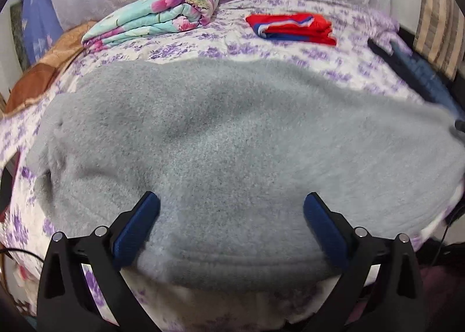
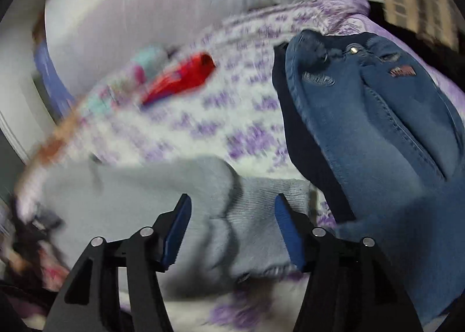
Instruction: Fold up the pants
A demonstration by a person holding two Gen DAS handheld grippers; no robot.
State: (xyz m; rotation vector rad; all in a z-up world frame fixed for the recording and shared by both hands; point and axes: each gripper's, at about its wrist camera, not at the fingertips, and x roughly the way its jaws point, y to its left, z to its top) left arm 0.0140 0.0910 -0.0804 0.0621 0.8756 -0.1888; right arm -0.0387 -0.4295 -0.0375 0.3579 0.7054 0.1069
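Lying flat: fuzzy grey pants (image 1: 232,134) | left gripper (image 1: 231,227) apart | right gripper (image 2: 232,227) apart

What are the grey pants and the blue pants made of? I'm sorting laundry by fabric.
The grey pants look like soft fleece or brushed knit: fuzzy matte nap, ribbed cuff. The blue pants look like denim: twill surface, visible stitched seams, metal rivet.

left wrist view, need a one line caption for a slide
Open left gripper over grey pants spread on a floral bedsheet.
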